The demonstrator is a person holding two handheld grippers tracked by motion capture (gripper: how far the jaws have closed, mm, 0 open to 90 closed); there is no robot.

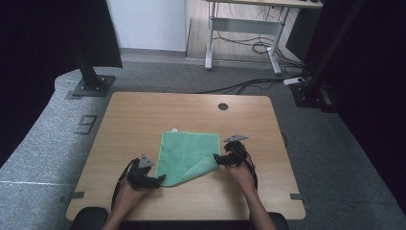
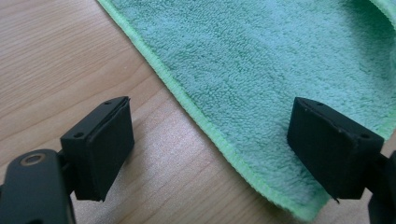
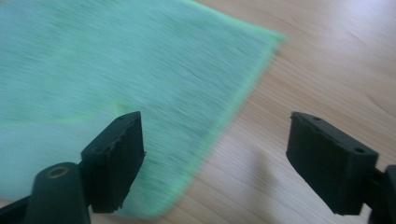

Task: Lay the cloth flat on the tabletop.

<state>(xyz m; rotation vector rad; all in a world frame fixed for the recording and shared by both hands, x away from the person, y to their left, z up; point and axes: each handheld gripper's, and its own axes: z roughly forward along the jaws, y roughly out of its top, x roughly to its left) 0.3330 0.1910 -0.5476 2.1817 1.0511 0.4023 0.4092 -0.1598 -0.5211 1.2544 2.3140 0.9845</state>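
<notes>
On wooden table: green cloth, near right corner folded over. Left gripper, jaws apart, straddles the cloth's near left corner, holding nothing. Right gripper, jaws apart, straddles the folded edge. High view adds grommet hole, desk frame, floor cables.

green cloth motion-blurred, cut off at edges
</notes>
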